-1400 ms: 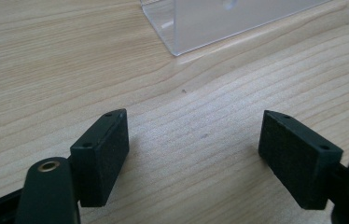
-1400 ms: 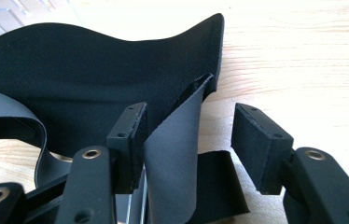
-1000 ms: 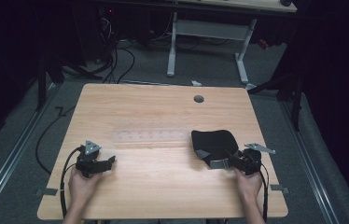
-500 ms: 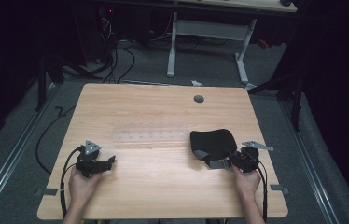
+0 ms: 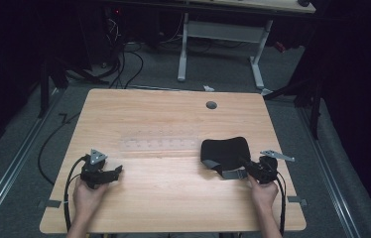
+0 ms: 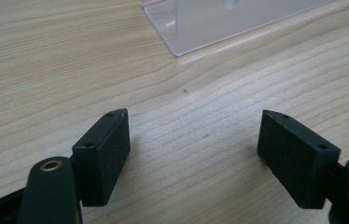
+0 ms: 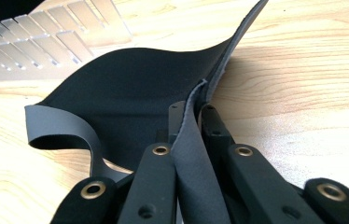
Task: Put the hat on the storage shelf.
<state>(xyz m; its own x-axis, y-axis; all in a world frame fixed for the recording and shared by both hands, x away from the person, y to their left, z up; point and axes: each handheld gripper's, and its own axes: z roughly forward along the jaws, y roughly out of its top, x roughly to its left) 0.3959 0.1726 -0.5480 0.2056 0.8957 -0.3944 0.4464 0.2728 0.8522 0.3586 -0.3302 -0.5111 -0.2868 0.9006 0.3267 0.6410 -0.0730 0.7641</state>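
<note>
My right gripper (image 7: 192, 116) is nearest the table's front edge on my right side, with my right hand (image 5: 262, 193) behind it. Its jaws are pressed nearly together on a grey strap (image 7: 189, 154) that runs up between them, so it has hold of the black eye mask (image 5: 225, 151) by that strap. In the right gripper view the mask's edge is lifted off the wood beside the jaws, while a second loop of strap curls loose at the left.

My left gripper (image 5: 115, 171) sits low on the table at my left, well apart from the mask, held in my left hand (image 5: 88, 196). Its jaws stand wide apart with only bare wood between them; it holds nothing.

Farther out, the body of the mask lies on the wooden table (image 5: 163, 114), right of centre. Just beside it, toward the middle, lies a clear plastic strip (image 5: 158, 144), its corner showing ahead of my left jaws. Beyond that, a small grey round cap (image 5: 211, 105) sits in the tabletop near the far edge.
</note>
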